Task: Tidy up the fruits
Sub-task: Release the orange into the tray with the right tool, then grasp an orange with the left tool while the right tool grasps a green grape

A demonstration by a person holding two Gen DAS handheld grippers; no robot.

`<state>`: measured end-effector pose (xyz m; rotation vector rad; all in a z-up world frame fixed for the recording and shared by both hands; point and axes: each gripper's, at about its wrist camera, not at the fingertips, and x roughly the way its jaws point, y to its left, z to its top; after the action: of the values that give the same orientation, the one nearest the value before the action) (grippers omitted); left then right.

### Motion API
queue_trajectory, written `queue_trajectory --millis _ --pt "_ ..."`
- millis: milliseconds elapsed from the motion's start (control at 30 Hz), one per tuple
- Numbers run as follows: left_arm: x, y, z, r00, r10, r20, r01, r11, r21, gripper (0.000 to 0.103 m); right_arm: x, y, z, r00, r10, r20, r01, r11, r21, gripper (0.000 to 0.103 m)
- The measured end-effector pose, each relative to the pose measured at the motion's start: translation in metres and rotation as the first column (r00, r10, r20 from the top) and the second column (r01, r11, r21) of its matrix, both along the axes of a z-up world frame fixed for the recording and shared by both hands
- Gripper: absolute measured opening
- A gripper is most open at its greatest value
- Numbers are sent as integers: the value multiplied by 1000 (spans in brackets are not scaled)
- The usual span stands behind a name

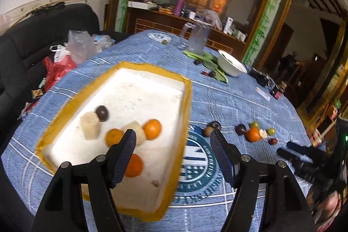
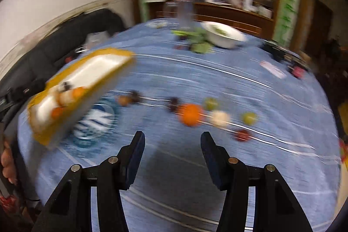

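Both the left tool and right tool gape empty, and the right one's approach, blurred here, could probably scatter the round orange tangerine and loose fruit across the blue-clothed tabletop

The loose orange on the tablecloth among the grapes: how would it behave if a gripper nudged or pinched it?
The orange looks round, so a nudge would probably roll it into the green grapes close beside it. Its rind looks firm, likely tolerating a pinch. The tablecloth may slow rolling.

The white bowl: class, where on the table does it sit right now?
The white bowl sits at the far side of the table in both wrist views, right of centre, touching the green leaves and just right of the clear plastic jug.
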<state>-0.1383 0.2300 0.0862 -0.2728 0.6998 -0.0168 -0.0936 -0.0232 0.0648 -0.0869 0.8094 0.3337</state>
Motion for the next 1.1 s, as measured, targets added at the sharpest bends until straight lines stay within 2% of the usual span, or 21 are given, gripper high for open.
queue_trajectory --millis 133,233,533,667,833,933,1000,1100 --pt "8 -23 -7 998 -53 -26 54 998 28 70 9 -51 0 994 -103 -22 103 994 28 58" --pt "14 -44 -12 993 -104 -50 106 993 49 70 15 -68 0 991 -135 -23 136 989 49 57" --pt "29 -101 -18 965 -250 -80 257 961 101 70 54 -82 -20 981 -174 -84 181 981 74 57" --pt "42 -129 -21 946 -311 -90 320 939 123 70 73 -85 -24 976 -204 -78 209 976 65 57" --pt "65 -162 -30 909 -403 -109 414 904 111 70 99 -91 -34 969 -221 -110 230 970 82 57" --pt "78 -183 -32 883 -459 -102 470 869 155 70 108 -96 -44 964 -226 -138 242 964 109 57" --pt "87 -198 -35 858 -505 -94 513 833 206 69 112 -98 -49 964 -220 -149 237 965 114 57" --pt "102 -214 -43 831 -544 -115 554 794 251 69 113 -99 -54 967 -210 -147 226 969 103 57"
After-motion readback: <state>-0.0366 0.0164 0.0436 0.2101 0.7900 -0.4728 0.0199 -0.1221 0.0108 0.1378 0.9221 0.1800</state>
